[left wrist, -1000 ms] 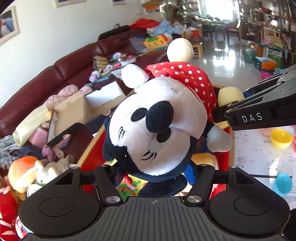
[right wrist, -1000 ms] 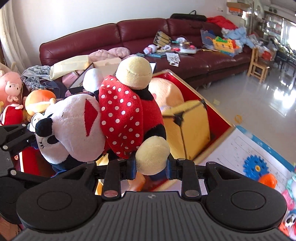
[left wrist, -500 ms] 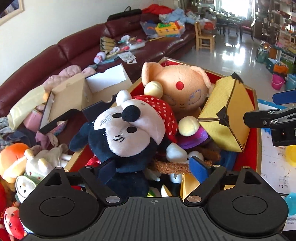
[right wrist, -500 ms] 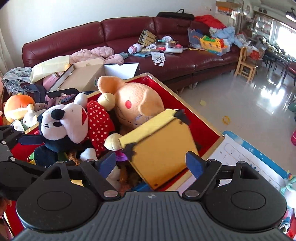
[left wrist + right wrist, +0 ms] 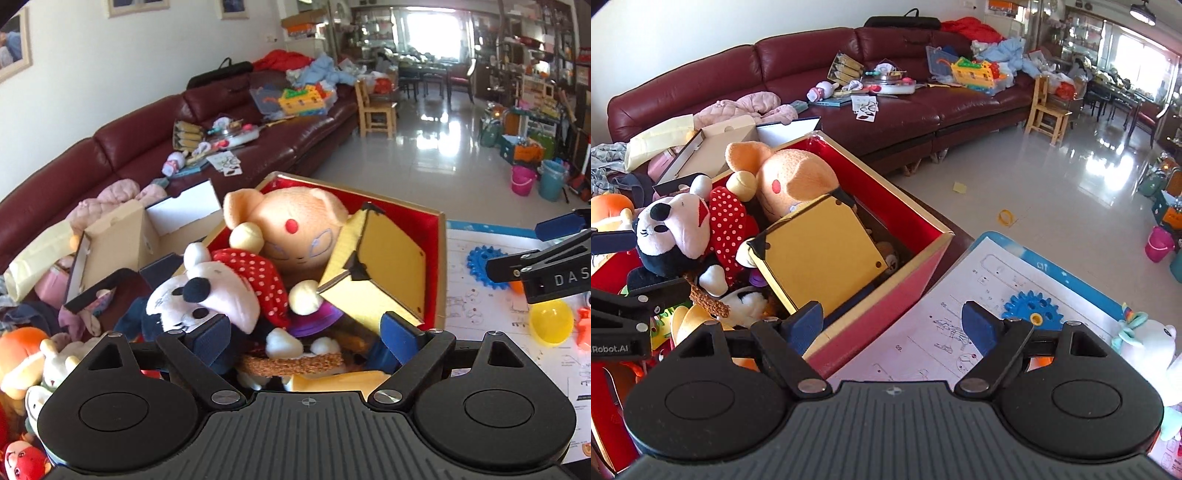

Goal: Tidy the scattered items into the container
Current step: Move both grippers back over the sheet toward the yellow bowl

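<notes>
The red, gold-rimmed box [image 5: 441, 258] [image 5: 938, 236] is full of toys. A Minnie Mouse plush [image 5: 221, 295] [image 5: 690, 229] in a red dotted dress lies in it beside a peach plush [image 5: 295, 229] [image 5: 790, 181] and a gold box [image 5: 384, 258] [image 5: 820, 254]. My left gripper [image 5: 301, 332] is open and empty just above the near end of the box. My right gripper [image 5: 894, 321] is open and empty over the box's right wall and the paper sheet. Loose toys lie on the mat: a blue gear [image 5: 1032, 306] [image 5: 480, 262], a yellow capsule [image 5: 550, 321], a white unicorn plush [image 5: 1148, 343].
A printed sheet on a blue mat [image 5: 960, 302] lies right of the box. Cardboard boxes [image 5: 118, 236] and more plush toys [image 5: 22, 350] sit to the left. A maroon sofa [image 5: 886, 122] with clutter stands behind. Tiled floor [image 5: 1071, 177] stretches to the right.
Both grippers held the Minnie plush a second ago. They opened, the plush dropped into the box, and both grippers have pulled back; the right one has swung right toward the mat.
</notes>
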Demonstrator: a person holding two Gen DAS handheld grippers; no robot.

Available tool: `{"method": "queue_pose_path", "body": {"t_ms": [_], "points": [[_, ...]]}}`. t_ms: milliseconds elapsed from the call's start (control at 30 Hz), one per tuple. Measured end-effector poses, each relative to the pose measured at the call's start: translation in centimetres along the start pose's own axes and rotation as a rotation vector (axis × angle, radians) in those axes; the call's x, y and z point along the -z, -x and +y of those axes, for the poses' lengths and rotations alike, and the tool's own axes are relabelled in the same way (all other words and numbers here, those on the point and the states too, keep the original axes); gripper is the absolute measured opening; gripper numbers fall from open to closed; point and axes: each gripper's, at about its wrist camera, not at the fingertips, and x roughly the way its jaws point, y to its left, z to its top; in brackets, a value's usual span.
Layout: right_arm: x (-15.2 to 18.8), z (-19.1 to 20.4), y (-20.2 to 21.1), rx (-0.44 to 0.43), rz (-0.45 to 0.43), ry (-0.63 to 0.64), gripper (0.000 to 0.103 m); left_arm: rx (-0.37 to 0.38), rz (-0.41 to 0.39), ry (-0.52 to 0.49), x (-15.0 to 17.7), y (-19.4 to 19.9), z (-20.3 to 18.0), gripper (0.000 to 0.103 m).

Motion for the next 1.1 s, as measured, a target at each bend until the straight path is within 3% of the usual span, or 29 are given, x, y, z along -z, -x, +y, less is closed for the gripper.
{"method": "queue_pose_path", "body": {"t_ms": [200,633,867,1100], "points": [[3.0,-3.8,1.3,0.049,0.016,-0.063,0.087,0.088,0.007,-0.074,-0.1,-0.6,-3.5,0.095],[12.1,-14.0,1.0,0.232,0.153,-0.289,0.087,0.230,0.077,-0.210,0.5,-3.9,-12.0,0.095],[15.1,-17.0,0.0,0.266,0.205,-0.375,0.087,0.277,0.134,-0.273,1.3,-7.1,-16.6,0.095],[16.9,-18.8,-1.9,0.278,0.286,-0.421,0.087,0.347,0.189,-0.271,2.1,-11.4,-20.4,0.095]]}}
